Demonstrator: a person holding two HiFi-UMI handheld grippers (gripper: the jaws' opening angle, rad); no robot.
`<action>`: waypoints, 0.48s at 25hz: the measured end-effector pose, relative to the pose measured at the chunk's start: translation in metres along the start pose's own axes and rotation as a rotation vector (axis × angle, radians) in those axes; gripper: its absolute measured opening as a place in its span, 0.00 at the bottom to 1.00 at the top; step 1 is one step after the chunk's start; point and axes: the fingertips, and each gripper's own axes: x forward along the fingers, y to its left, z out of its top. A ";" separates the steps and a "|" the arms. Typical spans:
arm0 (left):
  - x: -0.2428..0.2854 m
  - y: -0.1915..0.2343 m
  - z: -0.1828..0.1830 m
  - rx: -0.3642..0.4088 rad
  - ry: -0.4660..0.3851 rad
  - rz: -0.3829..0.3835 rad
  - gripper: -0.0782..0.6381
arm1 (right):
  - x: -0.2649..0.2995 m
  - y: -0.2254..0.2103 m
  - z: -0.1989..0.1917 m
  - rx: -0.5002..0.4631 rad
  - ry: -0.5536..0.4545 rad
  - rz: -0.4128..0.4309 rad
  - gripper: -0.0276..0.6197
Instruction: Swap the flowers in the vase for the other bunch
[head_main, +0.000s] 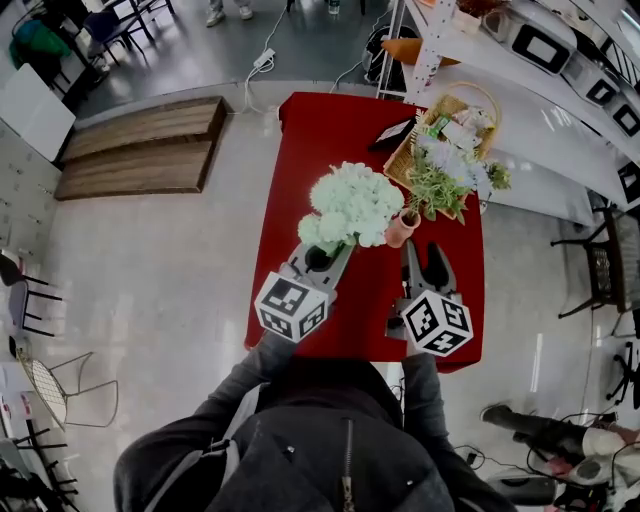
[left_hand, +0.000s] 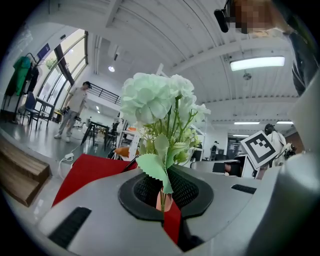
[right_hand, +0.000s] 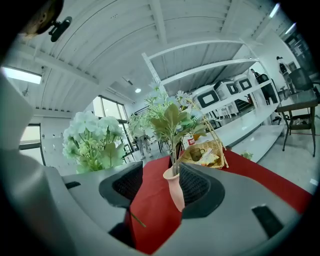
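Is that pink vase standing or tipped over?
Upright: the small pink vase stands on the red tablecloth, leafy stems rising from it.

— What are we looking down on?
— We're leaning over the red table (head_main: 330, 130), gripping the white bunch (head_main: 352, 203) in the left gripper (head_main: 322, 258)
— And the right gripper (head_main: 424, 250)?
— We're holding it with jaws apart, just short of the pink vase (head_main: 402, 228), which is carrying green sprigs (head_main: 437, 185) beside the wicker basket (head_main: 402, 165)

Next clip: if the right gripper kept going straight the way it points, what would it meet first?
Most likely the pink vase, standing just ahead between the right gripper's open fingers, nearer one of them; exact depth is hard to judge.
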 end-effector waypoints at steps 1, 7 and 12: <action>0.001 0.002 0.000 -0.001 0.000 0.000 0.14 | 0.004 -0.002 0.000 -0.005 0.000 -0.002 0.33; 0.005 0.008 0.000 -0.003 0.005 0.002 0.14 | 0.027 -0.010 0.000 -0.025 0.002 -0.019 0.33; 0.011 0.015 0.000 -0.004 0.017 0.006 0.14 | 0.046 -0.015 0.000 -0.033 0.014 -0.023 0.33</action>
